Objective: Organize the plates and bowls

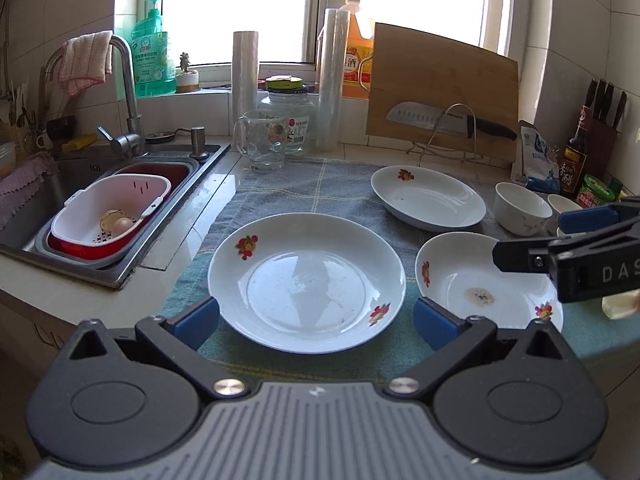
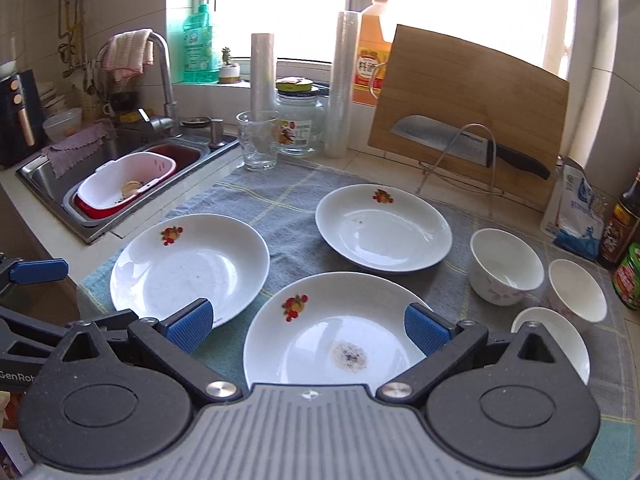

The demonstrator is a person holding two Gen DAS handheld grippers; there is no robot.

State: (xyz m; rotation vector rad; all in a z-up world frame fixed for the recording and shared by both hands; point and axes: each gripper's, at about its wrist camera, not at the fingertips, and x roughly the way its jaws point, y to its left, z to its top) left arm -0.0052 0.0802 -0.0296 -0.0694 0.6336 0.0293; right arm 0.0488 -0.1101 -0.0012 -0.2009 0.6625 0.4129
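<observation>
Three white plates with fruit prints lie on a grey-green cloth point(image 1: 320, 188). The left plate point(image 1: 306, 280) point(image 2: 188, 266) sits straight ahead of my left gripper point(image 1: 316, 322), which is open and empty. The stained near plate point(image 1: 486, 284) point(image 2: 340, 332) sits ahead of my right gripper point(image 2: 310, 324), also open and empty. The far plate point(image 1: 428, 196) point(image 2: 384, 228) lies behind. Three white bowls stand at the right: one point(image 2: 506, 266) point(image 1: 522, 208), a second point(image 2: 576, 290), and a third point(image 2: 560, 340) partly hidden by my right gripper.
A sink point(image 1: 132, 184) with a pink strainer basket point(image 1: 112, 212) is at the left. A glass pitcher point(image 1: 262, 140), jar point(image 1: 288, 120), two film rolls, a cutting board point(image 1: 440, 88) with a knife point(image 1: 448, 120) on a wire rack, and sauce bottles point(image 2: 620, 220) stand behind.
</observation>
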